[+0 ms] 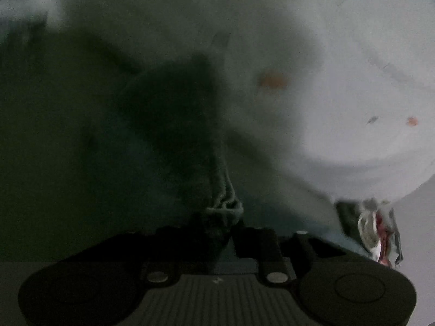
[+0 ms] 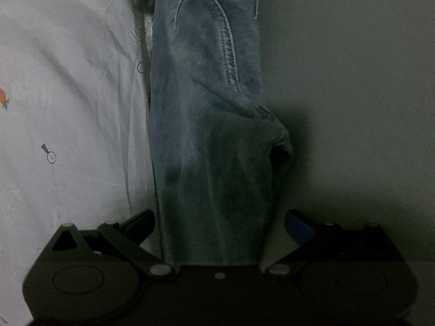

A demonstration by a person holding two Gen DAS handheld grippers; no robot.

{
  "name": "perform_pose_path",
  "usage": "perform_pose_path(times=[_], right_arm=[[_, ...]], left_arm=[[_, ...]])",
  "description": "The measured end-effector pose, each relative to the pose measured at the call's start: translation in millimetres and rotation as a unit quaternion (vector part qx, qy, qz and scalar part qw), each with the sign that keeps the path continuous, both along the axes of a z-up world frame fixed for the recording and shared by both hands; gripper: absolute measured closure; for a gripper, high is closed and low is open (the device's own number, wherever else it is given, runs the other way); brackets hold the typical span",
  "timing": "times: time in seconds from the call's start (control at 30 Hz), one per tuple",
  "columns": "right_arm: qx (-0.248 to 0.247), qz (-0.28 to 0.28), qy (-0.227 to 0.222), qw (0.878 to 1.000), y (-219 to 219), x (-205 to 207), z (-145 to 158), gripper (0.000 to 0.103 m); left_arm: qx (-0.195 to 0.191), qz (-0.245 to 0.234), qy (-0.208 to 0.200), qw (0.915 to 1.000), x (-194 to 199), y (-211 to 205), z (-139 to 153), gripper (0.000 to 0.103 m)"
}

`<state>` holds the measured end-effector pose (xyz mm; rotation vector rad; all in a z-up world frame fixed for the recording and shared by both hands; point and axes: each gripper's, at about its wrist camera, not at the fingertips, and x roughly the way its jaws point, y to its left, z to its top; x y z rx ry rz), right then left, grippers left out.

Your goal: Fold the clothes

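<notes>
The left gripper (image 1: 227, 225) has its jaws narrowed and pinches a frayed hem of the blue jeans (image 1: 223, 190), the cloth bunching dark just ahead of it over the white printed sheet (image 1: 367, 95). The right gripper (image 2: 220, 225) stands wide, a hanging length of the jeans (image 2: 206, 135) running between its fingers without either pad pressing it, sheet (image 2: 68, 81) to its left.

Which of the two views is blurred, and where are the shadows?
Left wrist view: dim, smeared by motion blur, the jeans nearly black. Right wrist view: sharper, seams on the jeans clear, shadow at the lower part; the bedsheet is brighter.
</notes>
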<state>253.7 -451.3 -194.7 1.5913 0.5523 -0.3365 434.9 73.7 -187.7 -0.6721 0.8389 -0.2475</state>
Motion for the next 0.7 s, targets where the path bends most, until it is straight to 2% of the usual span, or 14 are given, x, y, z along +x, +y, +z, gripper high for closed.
perform_pose_path(times=[0.07, 0.13, 0.27, 0.33, 0.43, 0.5, 0.53, 0.63, 0.7], right_arm=[[0.010, 0.009, 0.007, 1.000, -1, 0, 2, 0.000], [0.019, 0.026, 0.003, 0.999, 1, 0, 7, 0.000], [0.030, 0.069, -0.060, 0.995, 11, 8, 21, 0.000], [0.033, 0.103, -0.092, 0.990, 19, 22, 29, 0.001], [0.018, 0.165, -0.110, 0.980, 35, 51, 39, 0.014], [0.022, 0.206, -0.112, 0.972, 48, 72, 38, 0.030], [0.031, 0.222, -0.112, 0.968, 55, 83, 36, 0.034], [0.071, 0.258, -0.114, 0.957, 76, 116, 22, 0.044], [0.089, 0.272, -0.109, 0.952, 87, 136, 13, 0.051]], left_arm=[[-0.022, 0.004, 0.025, 0.9994, 1, -1, -12, 0.067], [-0.051, -0.007, 0.002, 0.9987, -8, 7, -4, 0.053], [-0.089, -0.021, -0.032, 0.9953, -21, 30, 15, 0.047], [-0.088, -0.010, -0.053, 0.9946, -31, 42, 24, 0.036], [-0.064, 0.045, -0.054, 0.9955, -41, 61, 32, 0.034], [-0.036, 0.076, -0.025, 0.9961, -41, 68, 26, 0.035], [-0.020, 0.085, -0.004, 0.9961, -38, 70, 21, 0.035], [0.028, 0.090, 0.032, 0.9951, -35, 68, 9, 0.036], [0.036, 0.089, 0.045, 0.9944, -34, 65, 3, 0.037]])
